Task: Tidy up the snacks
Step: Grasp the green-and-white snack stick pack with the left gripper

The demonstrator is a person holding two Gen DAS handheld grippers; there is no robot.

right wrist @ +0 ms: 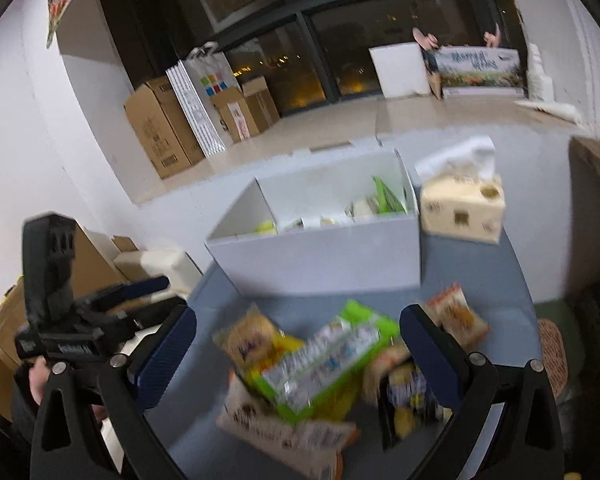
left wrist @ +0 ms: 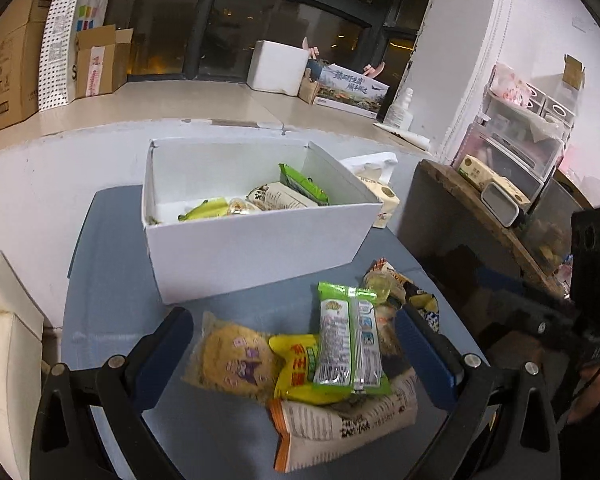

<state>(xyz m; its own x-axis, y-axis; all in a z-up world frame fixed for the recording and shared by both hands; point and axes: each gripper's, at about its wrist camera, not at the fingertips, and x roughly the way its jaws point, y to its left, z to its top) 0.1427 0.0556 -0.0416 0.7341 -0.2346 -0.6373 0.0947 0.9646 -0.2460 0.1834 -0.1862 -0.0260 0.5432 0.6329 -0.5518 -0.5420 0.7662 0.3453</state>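
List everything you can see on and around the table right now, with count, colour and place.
storage box: one, white, open, back of the grey table; several snack packets inside
loose snack pile: about seven packets, on the table in front of the box
green-edged packet: one, on top of the pile
round cracker packet: one, clear, left of the pile
tissue pack: one, cream, right of the box
cardboard boxes: several, brown, far left on the floor
foam box: one, white, by the window
left gripper: fingers open around the pile
right gripper: fingers open over the pile
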